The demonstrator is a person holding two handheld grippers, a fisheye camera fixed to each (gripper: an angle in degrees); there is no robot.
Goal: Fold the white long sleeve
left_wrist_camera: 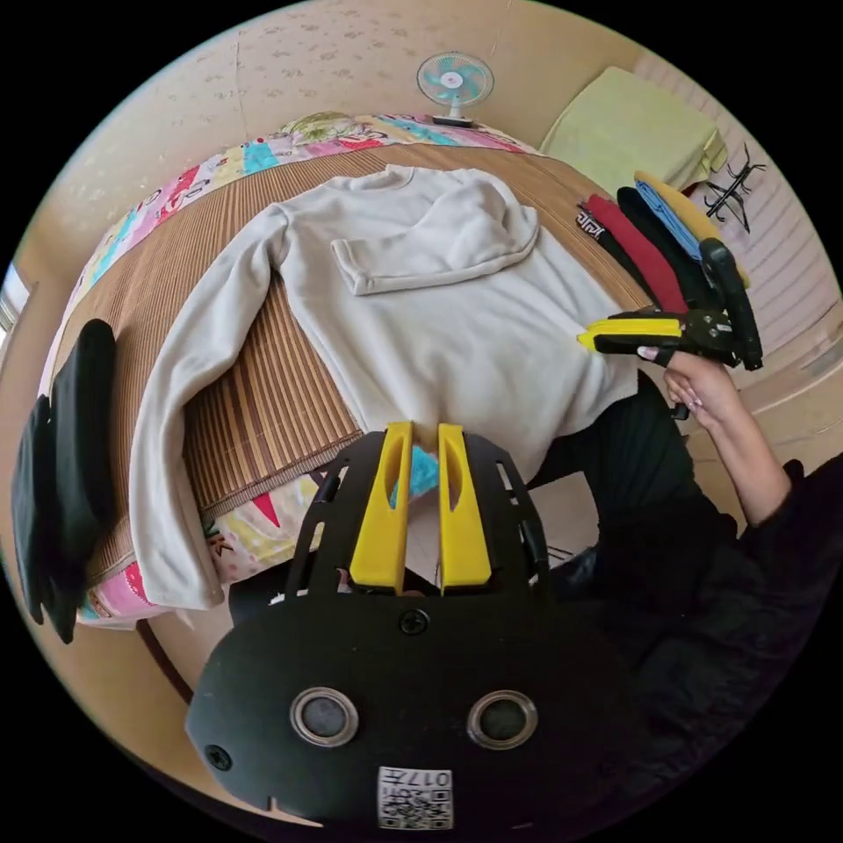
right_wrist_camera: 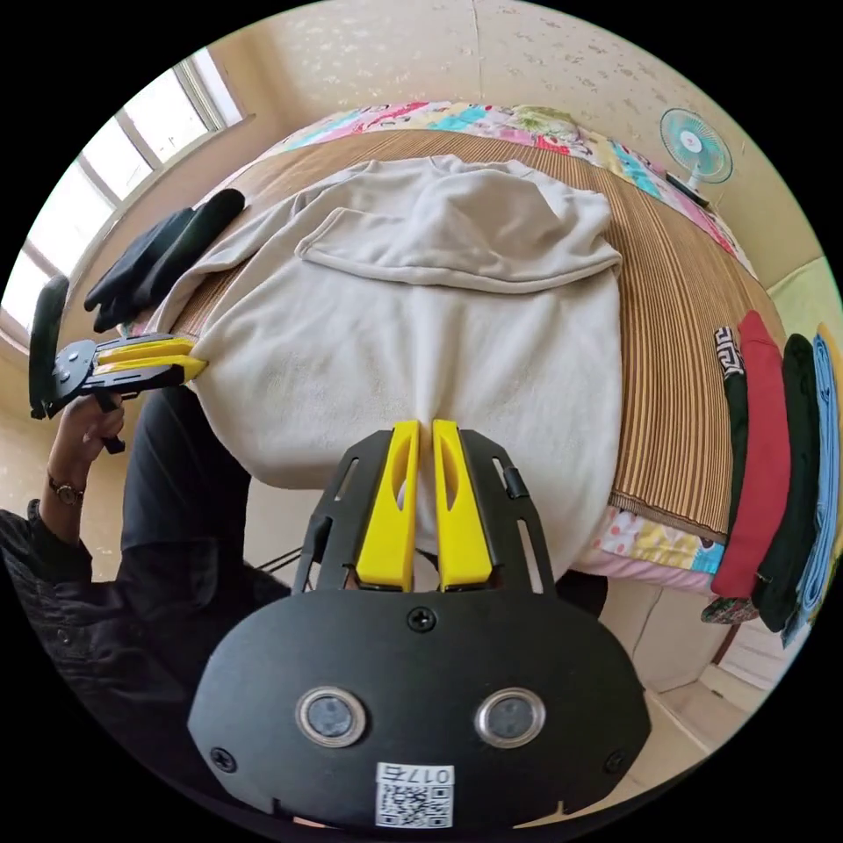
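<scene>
White long sleeve (left_wrist_camera: 439, 299) lies flat on the bed mat (left_wrist_camera: 263, 351), hem hanging over the near edge. One sleeve is folded across the chest, the other is stretched out w/ its cuff off the edge, body not folded: early stage imo. My left tongs (left_wrist_camera: 424, 430) and right tongs (right_wrist_camera: 420, 428) sit at the hem, jaws nearly together; can't tell if either actually pinches cloth.

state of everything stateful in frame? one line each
white long sleeve: spread flat on the mat, one sleeve folded across the chest, other sleeve hanging off the bed edge
left gripper: shut on the hem
right gripper: shut on the hem
fan: upright; running or not, cannot tell
</scene>
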